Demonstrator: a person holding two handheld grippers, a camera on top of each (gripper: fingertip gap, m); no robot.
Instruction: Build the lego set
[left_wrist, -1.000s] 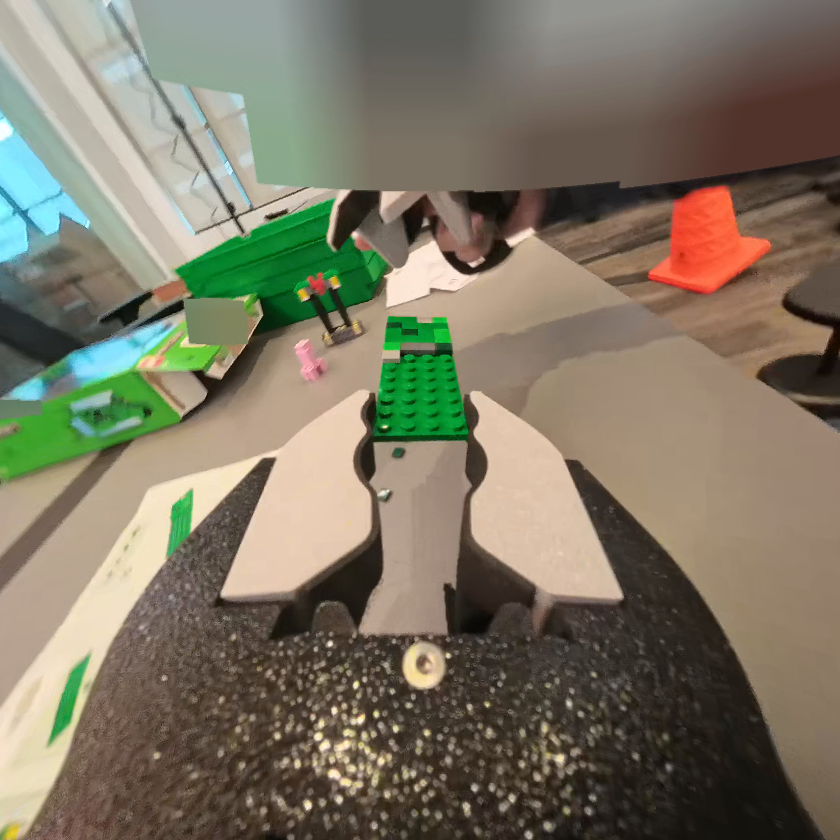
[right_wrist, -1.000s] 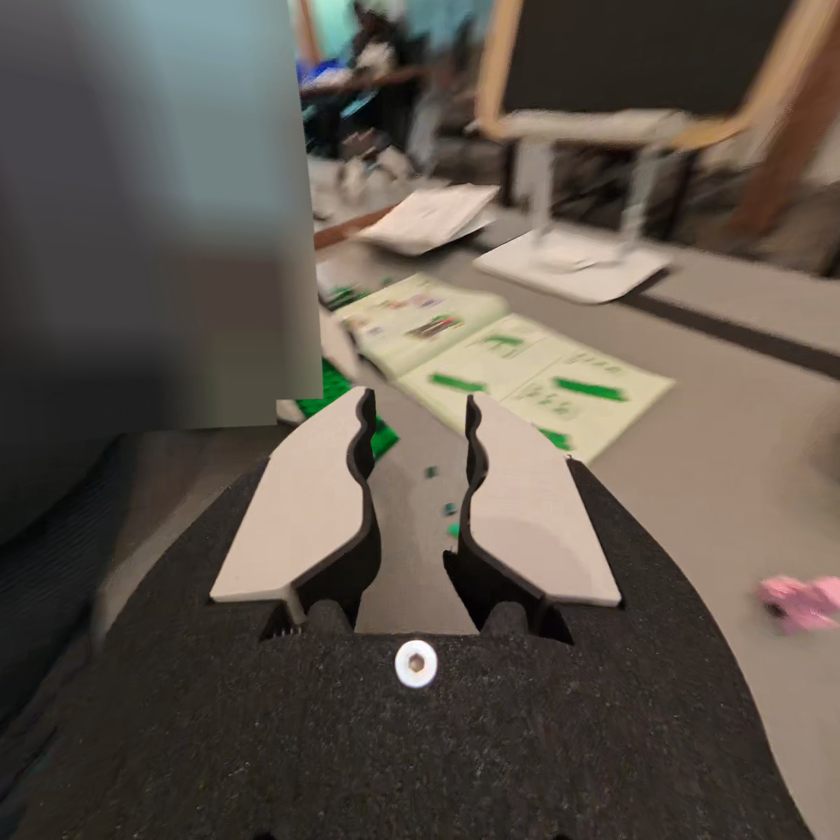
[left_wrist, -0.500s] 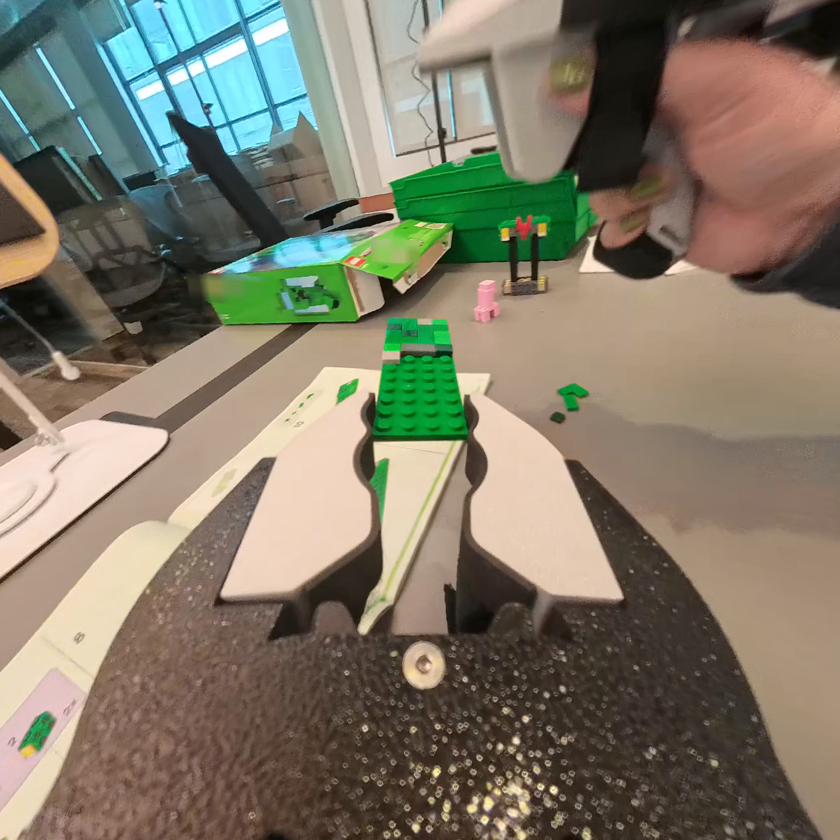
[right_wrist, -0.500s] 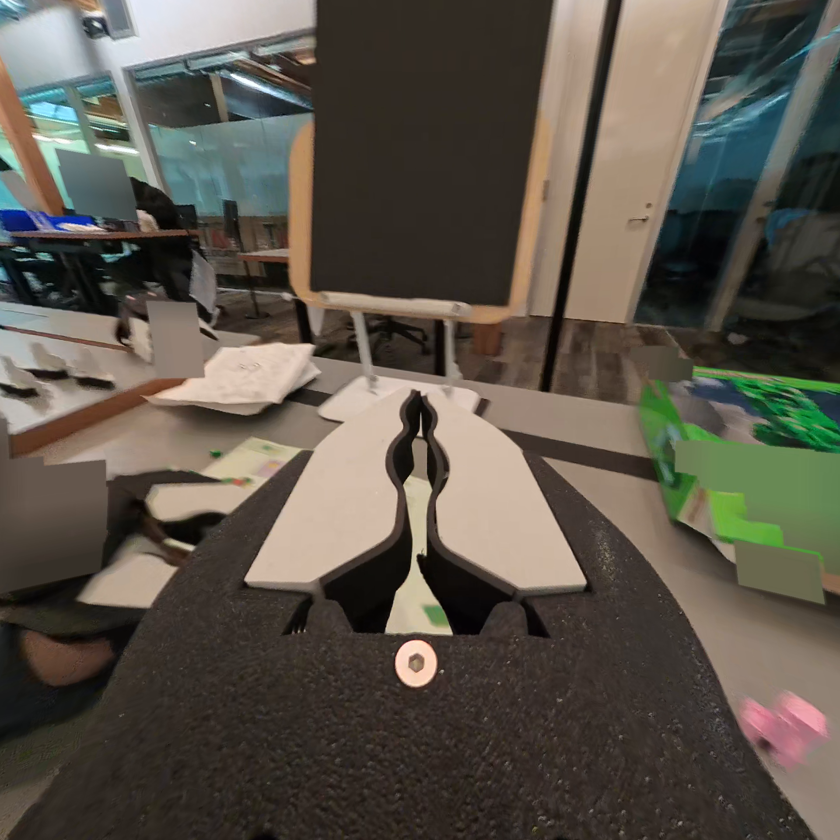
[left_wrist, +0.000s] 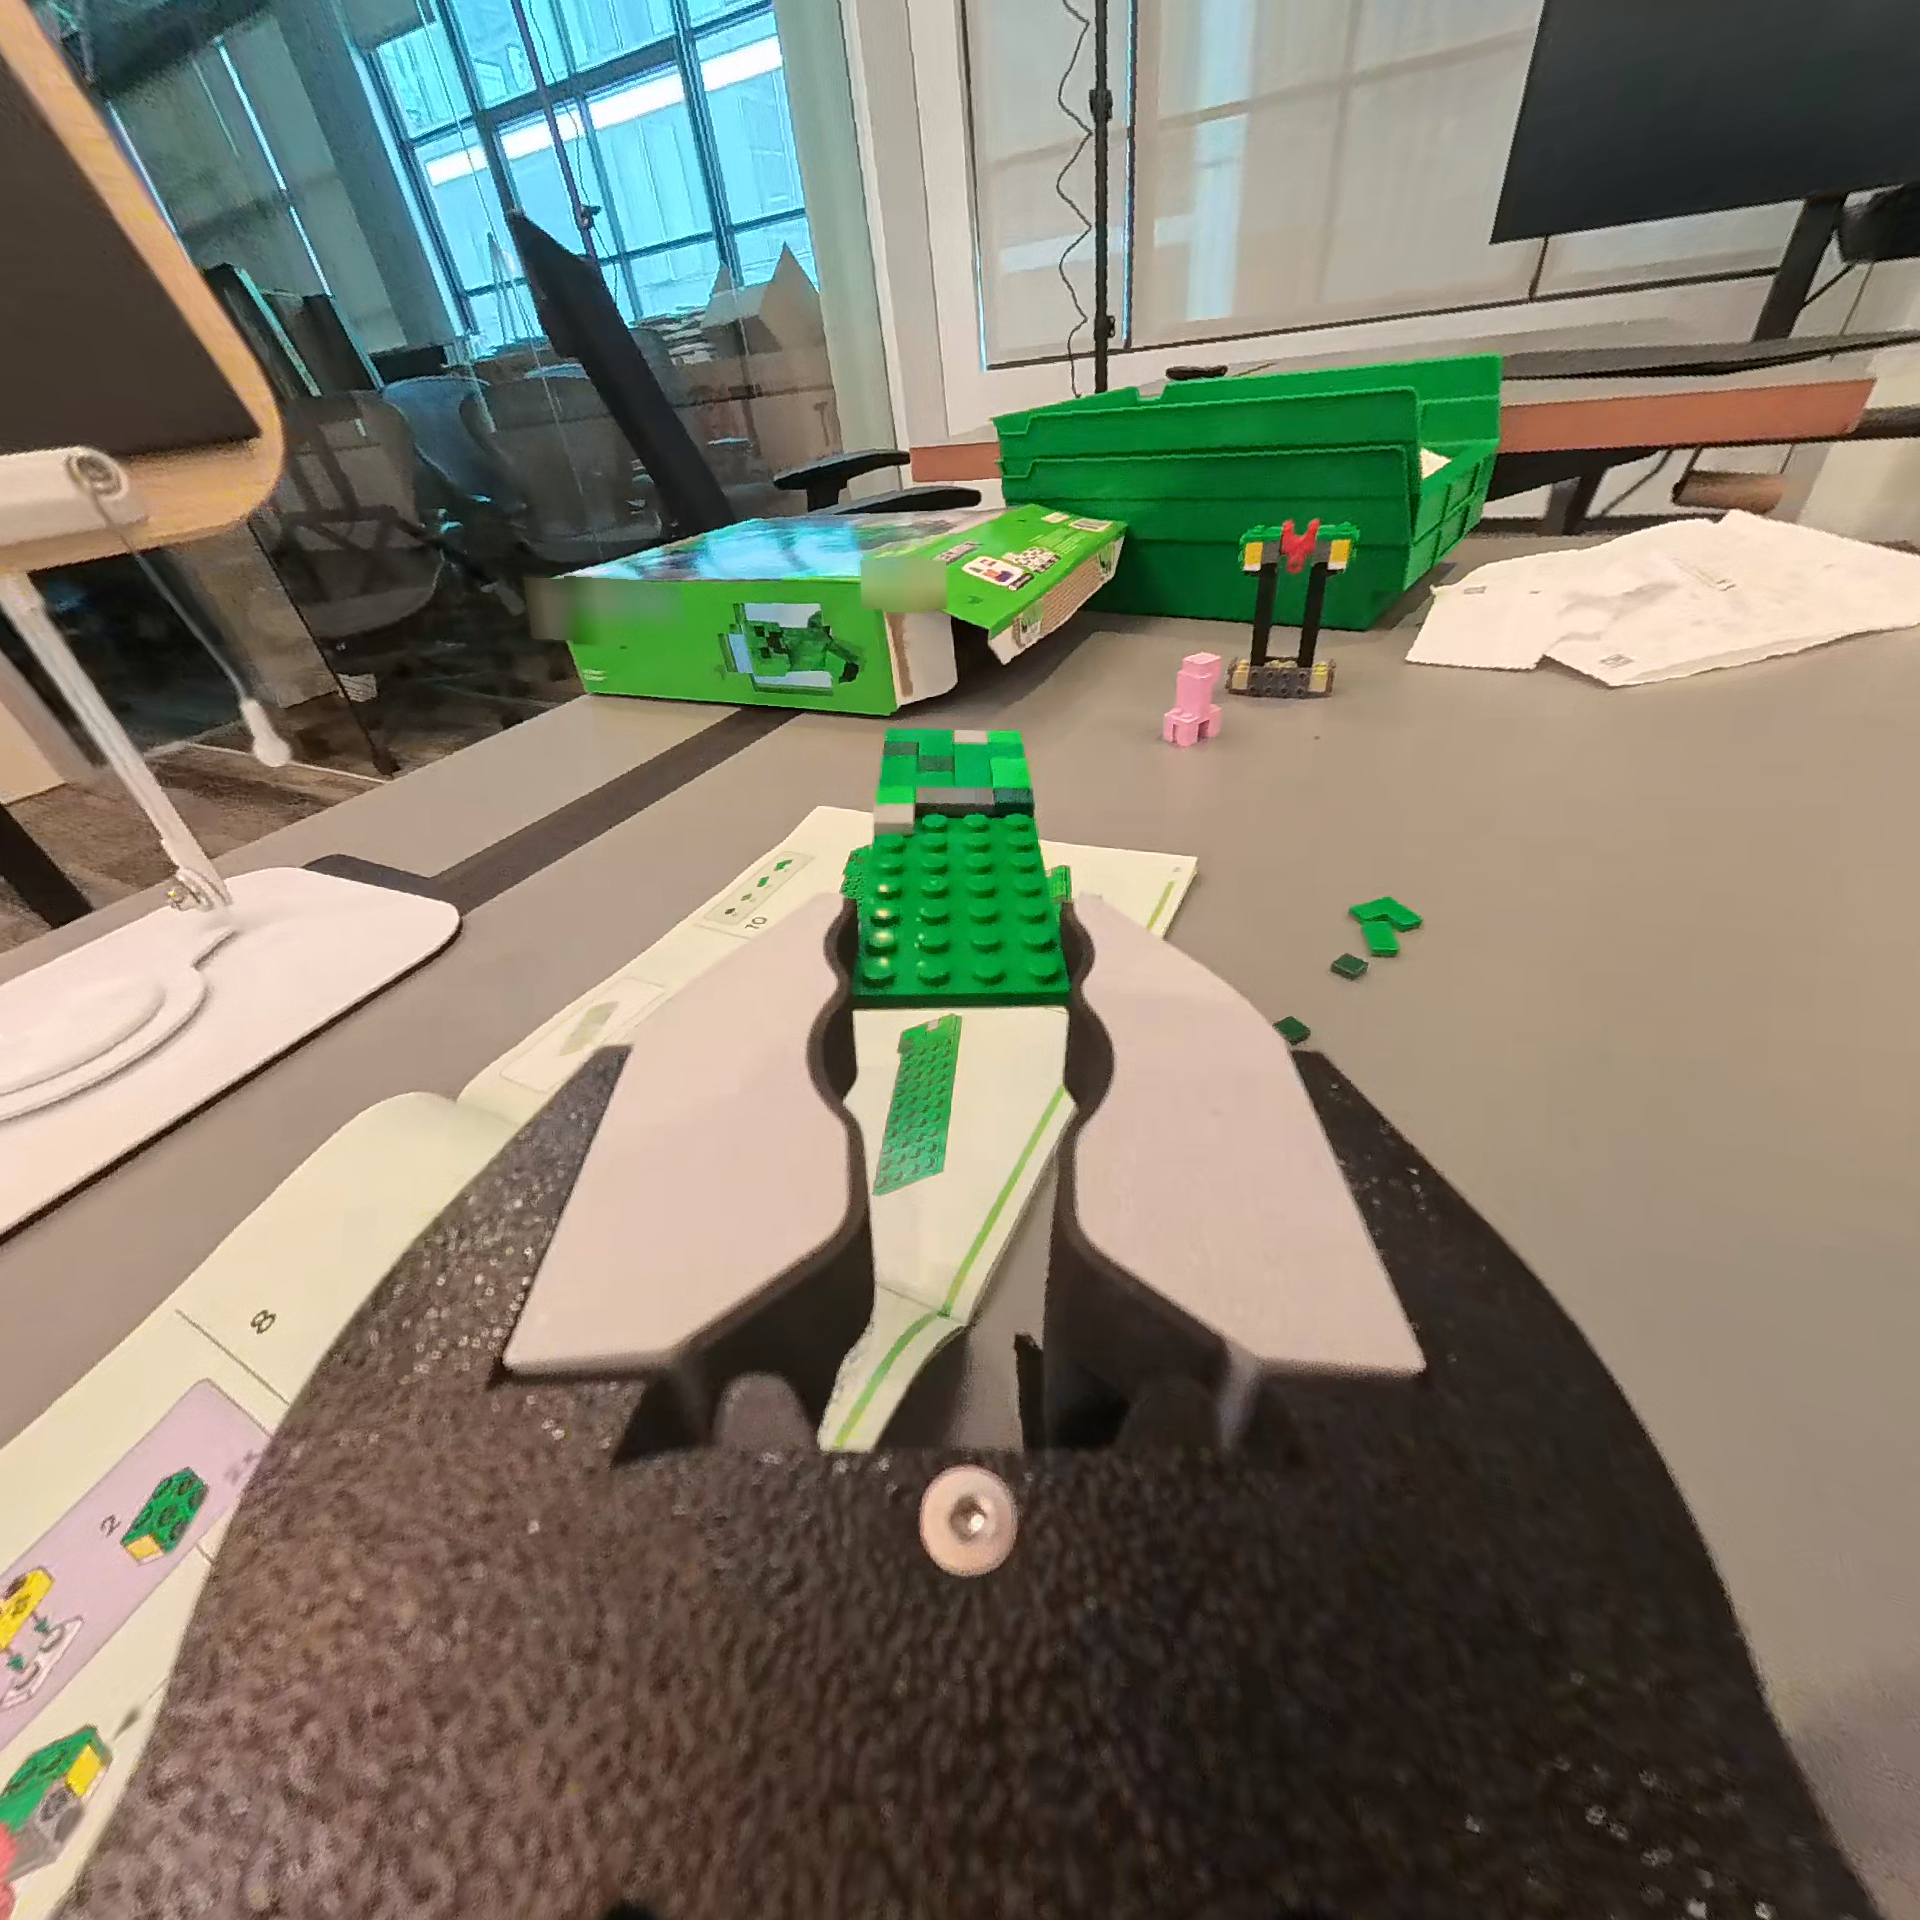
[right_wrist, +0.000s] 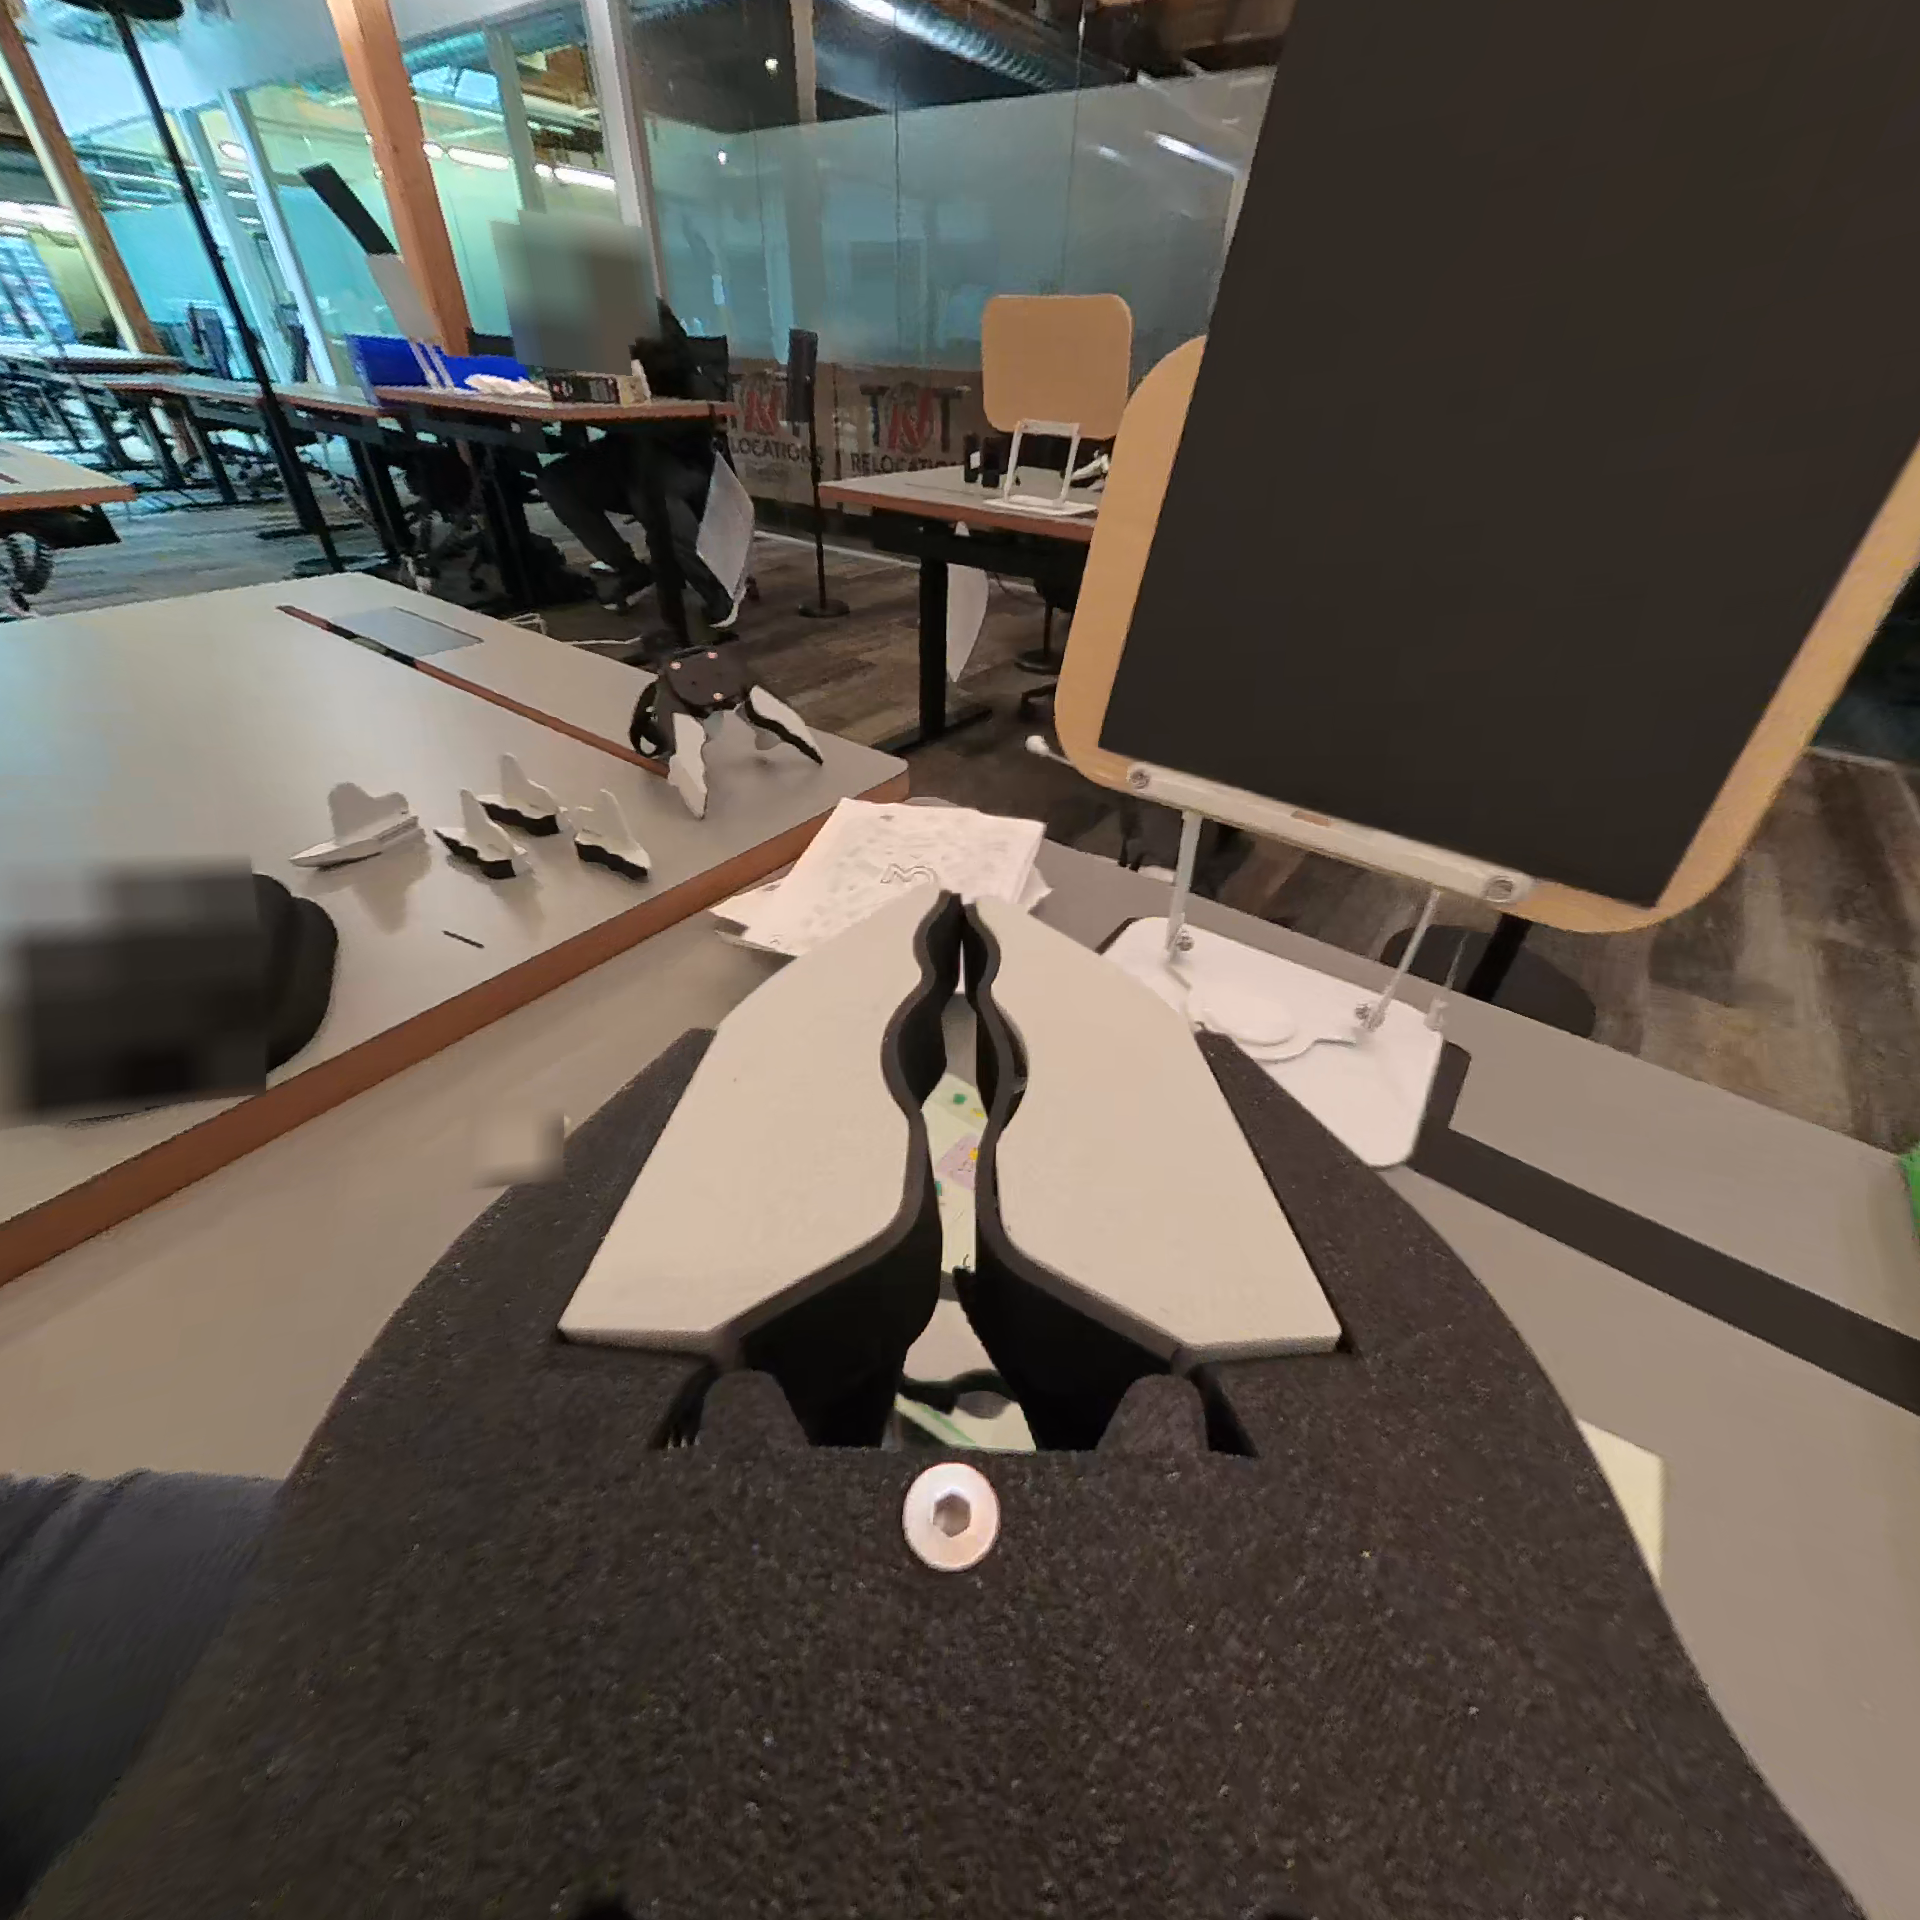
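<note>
Your left hand-held gripper (left_wrist: 961, 935) pinches the green lego plate (left_wrist: 961, 909) above the instruction booklet (left_wrist: 665, 997); your right hand-held gripper (right_wrist: 961, 914) is pressed together, empty.

Left wrist view: low, close over instruction booklet (left_wrist: 644, 997), facing windows. Right wrist view: higher, facing office; shares booklet.

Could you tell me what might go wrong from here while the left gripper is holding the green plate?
1. The left gripper clamps only the near end of the green plate; pressing bricks onto its far, tiled end could lever it loose.
2. The small green pieces lie loose nearby, easily swept away.
3. The right gripper is shut, seemingly empty.
</note>
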